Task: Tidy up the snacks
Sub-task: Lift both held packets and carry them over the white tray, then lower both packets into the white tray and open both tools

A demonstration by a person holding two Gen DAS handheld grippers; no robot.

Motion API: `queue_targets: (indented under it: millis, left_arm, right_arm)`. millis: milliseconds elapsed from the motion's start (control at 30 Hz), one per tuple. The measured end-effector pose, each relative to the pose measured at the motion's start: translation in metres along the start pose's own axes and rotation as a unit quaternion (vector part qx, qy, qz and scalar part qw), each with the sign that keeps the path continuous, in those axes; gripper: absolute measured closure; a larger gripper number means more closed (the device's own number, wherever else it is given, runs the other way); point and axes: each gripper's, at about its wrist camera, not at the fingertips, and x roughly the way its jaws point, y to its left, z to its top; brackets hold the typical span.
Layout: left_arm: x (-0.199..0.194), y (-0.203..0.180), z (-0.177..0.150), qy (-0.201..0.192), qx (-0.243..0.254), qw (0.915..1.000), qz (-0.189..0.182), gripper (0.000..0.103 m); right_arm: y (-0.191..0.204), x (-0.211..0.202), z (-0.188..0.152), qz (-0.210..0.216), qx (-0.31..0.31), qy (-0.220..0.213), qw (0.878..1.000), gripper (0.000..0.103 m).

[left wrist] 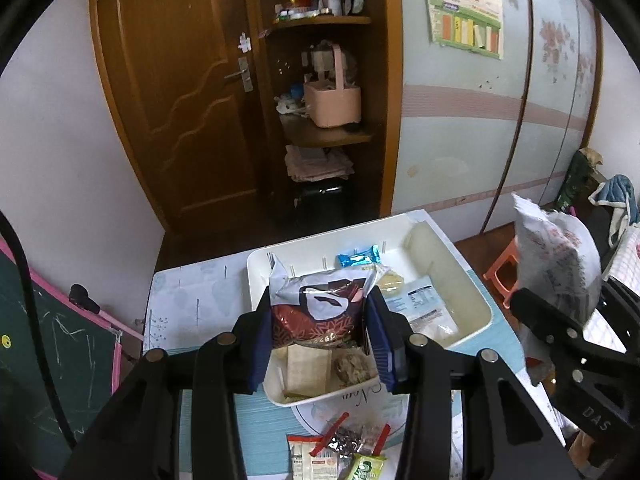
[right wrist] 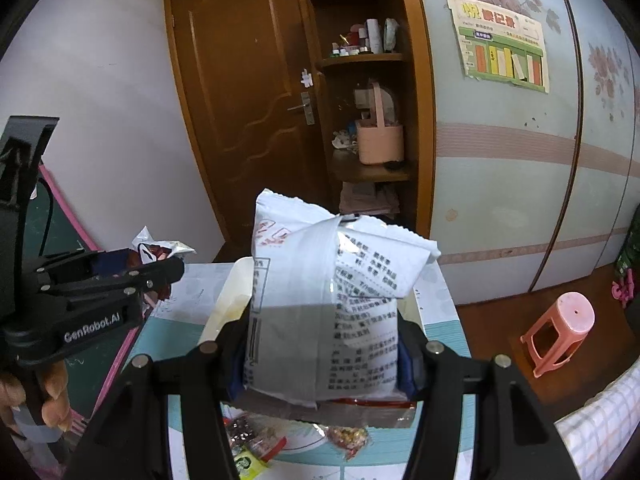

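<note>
My left gripper (left wrist: pixel 320 340) is shut on a dark red and white snack bag (left wrist: pixel 320 312) and holds it above the near end of a white tray (left wrist: pixel 472 280) on the table. The tray holds a blue candy wrapper (left wrist: pixel 359 257), a white labelled packet (left wrist: pixel 424 304) and other snacks. My right gripper (right wrist: pixel 324 360) is shut on a large white snack bag (right wrist: pixel 324 304) with printed text, held upright over the table. That bag also shows at the right of the left wrist view (left wrist: pixel 556 264). The left gripper shows at the left of the right wrist view (right wrist: pixel 132 272).
Loose small snack packets (left wrist: pixel 340 452) lie on the table's near side (right wrist: pixel 256 448). A pink stool (right wrist: pixel 560 332) stands on the floor to the right. A green chalkboard (left wrist: pixel 52 360) leans at the left. A wooden door and shelves stand behind.
</note>
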Motion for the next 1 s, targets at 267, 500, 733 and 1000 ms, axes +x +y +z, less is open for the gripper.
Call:
queue_targets:
  millis: [267,500,733,1000]
  left_arm:
    - [0.038,-0.002,-0.004,0.028,0.001,0.9996,0.006,0.062]
    - [0.060,-0.005,-0.009,0.045,0.008,0.9989,0.010,0.062]
    - [0.071,-0.008,-0.009,0.050,0.014,0.9986,0.014,0.061]
    - [0.091,-0.008,-0.014,0.074,0.016,0.9970,0.016,0.004]
  right_arm:
    - [-0.014,0.034,-0.007,-0.007,0.025,0.034,0.999,0.046]
    - [-0.020,0.066,-0.013,-0.018,0.042,0.061,0.997,0.046]
    - [-0.023,0.091,-0.011,-0.020,0.054,0.073,0.996,0.045]
    - [-0.026,0.118,-0.010,-0.016,0.066,0.104,0.992,0.021]
